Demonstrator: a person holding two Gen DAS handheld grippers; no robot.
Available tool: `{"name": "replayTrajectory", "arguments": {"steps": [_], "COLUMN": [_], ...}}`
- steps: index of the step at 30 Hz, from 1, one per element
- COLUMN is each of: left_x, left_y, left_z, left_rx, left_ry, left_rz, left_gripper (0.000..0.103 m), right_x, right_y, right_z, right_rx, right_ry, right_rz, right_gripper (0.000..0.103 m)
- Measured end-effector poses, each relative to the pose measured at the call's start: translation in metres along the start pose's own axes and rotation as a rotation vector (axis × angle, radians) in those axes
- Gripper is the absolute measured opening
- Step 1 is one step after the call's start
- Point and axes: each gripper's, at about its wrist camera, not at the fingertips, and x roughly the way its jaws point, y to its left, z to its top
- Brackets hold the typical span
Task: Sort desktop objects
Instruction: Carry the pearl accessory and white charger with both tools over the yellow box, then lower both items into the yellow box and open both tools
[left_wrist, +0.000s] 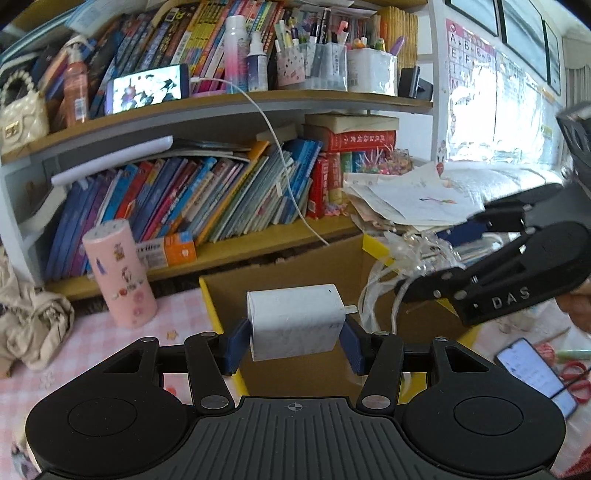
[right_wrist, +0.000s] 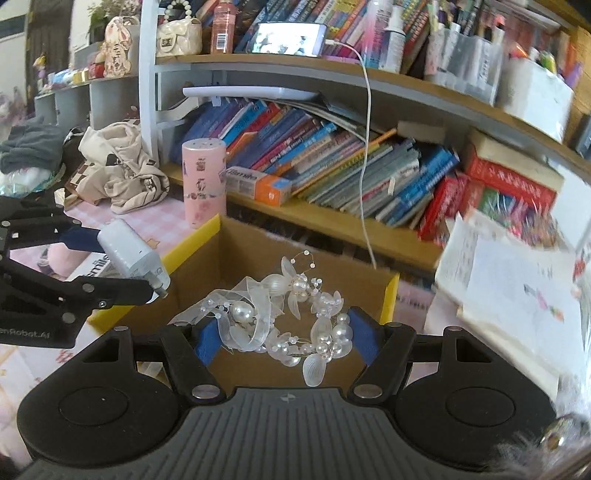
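My left tongs (left_wrist: 295, 341) are clamped on the white charger plug (left_wrist: 295, 321), blue pads pressing both its sides, metal prongs sticking out toward the right pad. It hangs over the near-left part of the open cardboard box (left_wrist: 295, 269) with the yellow rim, not touching the box. In the right wrist view the same left tongs (right_wrist: 110, 266) come in from the box's left side, charger plug (right_wrist: 129, 254) just above the box's left rim.

My right tongs (right_wrist: 284, 338) are gripping the pearl hair garland (right_wrist: 291, 317), a tangle of white beads, clear petals and ribbon, wedged between the blue pads; one petal dangles lower. It is held over the cardboard box (right_wrist: 295, 251), near its front. From the left wrist camera the right tongs (left_wrist: 424, 280) sit above the box's right rim with the pearl hair garland (left_wrist: 410, 258) and ribbon loops trailing down toward the box; the pad contact there is hard to see.

Pink cylinder container (left_wrist: 120, 271) stands upright on the pink-check surface (left_wrist: 92, 354), just left of the box's far-left corner. Behind the box, a bookshelf (left_wrist: 258, 243) with leaning books. A white cable (left_wrist: 284, 162) drops from the phone (left_wrist: 147, 86) on the upper shelf down behind the box. Paper pile (left_wrist: 406, 195) sits right of the box's back. Another phone (left_wrist: 532, 369) lies flat on the surface right of the box.
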Motion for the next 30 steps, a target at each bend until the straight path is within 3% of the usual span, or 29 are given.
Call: {"name": "replayTrajectory", "arguments": {"steps": [7, 12, 21, 30], "left_x": [0.033, 0.052, 0.076, 0.098], "left_y": [-0.001, -0.006, -0.011, -0.019], "left_z": [0.010, 0.002, -0.011, -0.008], "left_rx": [0.046, 0.074, 0.113, 0.236], "left_ry": [0.054, 0.130, 0.241, 0.336], "left_rz": [0.043, 0.033, 0.006, -0.037], "left_gripper": [0.052, 0.052, 0.052, 0.053], "right_x": [0.035, 0.065, 0.108, 0.129], "right_y": [-0.026, -0.029, -0.005, 0.010], "right_z": [0.024, 0.022, -0.010, -0.027], "right_rx": [-0.051, -0.141, -0.428, -0.728], "right_ry": [-0.028, 0.039, 0.182, 0.291], "right_rz": [-0.009, 0.023, 0.130, 0.210], "right_gripper": [0.068, 0.068, 0.068, 0.069]}}
